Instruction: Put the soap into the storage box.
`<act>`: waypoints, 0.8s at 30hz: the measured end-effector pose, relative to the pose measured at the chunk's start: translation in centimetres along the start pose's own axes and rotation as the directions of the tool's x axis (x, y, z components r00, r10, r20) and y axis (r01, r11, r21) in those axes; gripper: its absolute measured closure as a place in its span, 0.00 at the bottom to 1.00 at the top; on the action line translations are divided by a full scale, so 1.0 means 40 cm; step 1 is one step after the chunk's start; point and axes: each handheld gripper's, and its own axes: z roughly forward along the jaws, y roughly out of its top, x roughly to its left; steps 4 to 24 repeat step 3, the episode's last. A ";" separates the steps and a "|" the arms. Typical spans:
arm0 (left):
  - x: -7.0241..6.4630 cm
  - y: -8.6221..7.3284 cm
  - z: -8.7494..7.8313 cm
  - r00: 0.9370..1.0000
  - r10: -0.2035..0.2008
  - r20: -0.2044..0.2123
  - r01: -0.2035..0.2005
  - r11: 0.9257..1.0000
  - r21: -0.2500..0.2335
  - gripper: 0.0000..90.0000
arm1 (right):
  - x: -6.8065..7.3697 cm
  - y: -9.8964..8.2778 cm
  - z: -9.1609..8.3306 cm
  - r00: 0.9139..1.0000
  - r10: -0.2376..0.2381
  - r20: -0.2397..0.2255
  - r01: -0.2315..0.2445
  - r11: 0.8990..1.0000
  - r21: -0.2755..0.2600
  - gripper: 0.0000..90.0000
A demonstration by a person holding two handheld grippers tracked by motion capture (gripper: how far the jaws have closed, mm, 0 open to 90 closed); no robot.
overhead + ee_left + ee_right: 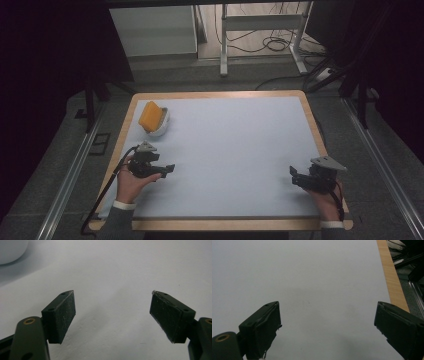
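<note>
High view: the white bowl point(156, 124) with an orange sponge point(150, 114) standing in it sits near the table's point(235, 145) far left corner; the left gripper point(169, 168), near the left edge, is the nearer tool; the right gripper point(293, 176) rests near the right edge, well apart; nothing lies between.

Left gripper view: jaws spread, empty; the bowl's rim point(11, 250) shows at upper left.

Right gripper view: jaws spread, empty, over bare surface; the table's wooden edge point(390, 272) runs at right.

White bowl point(10, 250): cut off by the top-left corner in the left gripper view, rim and contents out of frame. Orange sponge-like block point(150, 115) in the bowl, high view: too small to identify; lower part hidden by the bowl wall. Person's forearms: cut off at the near edge.
</note>
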 end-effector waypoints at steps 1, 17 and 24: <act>0.000 0.001 0.001 1.000 0.000 0.008 0.000 1.000 -0.002 0.27 | 0.000 0.001 -0.001 1.000 0.002 0.000 -0.002 1.000 -0.001 0.08; -0.001 0.002 0.001 1.000 0.002 0.007 -0.002 1.000 -0.006 0.26 | 0.000 0.003 -0.003 1.000 0.003 0.001 -0.003 1.000 -0.007 0.08; -0.001 0.002 0.001 1.000 0.002 0.007 -0.002 1.000 -0.006 0.26 | 0.000 0.003 -0.003 1.000 0.003 0.001 -0.003 1.000 -0.007 0.08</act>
